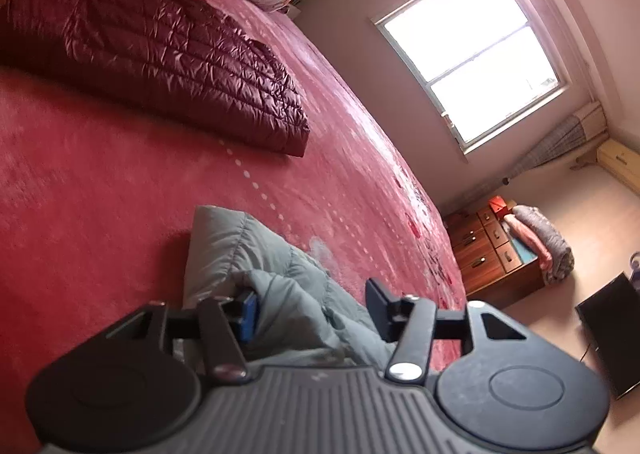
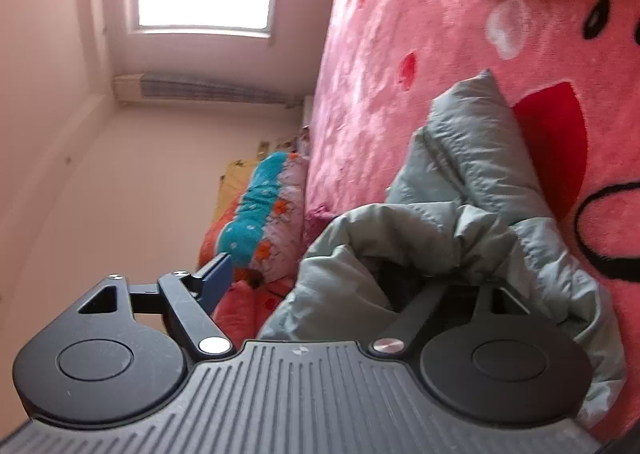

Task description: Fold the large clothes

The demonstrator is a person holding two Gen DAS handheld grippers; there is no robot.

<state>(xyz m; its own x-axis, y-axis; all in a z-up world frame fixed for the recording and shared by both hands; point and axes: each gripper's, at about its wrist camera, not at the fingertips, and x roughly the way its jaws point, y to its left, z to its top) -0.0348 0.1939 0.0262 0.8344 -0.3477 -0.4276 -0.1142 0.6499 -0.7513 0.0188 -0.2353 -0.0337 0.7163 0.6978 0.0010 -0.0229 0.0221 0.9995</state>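
Jaws of the left gripper [image 1: 314,304] stand spread wide around a fold of the grey padded jacket [image 1: 256,258], not clamped. Right gripper [image 2: 316,274] is likewise spread, one finger buried in the jacket. Both are held low over the red bedspread [image 1: 100,194]; a maroon quilted coat [image 1: 160,50] lies beyond, window [image 1: 472,50] behind.

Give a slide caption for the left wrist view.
Open left tool straddles a grey padded garment on the red bedspread; maroon jacket lies beyond.
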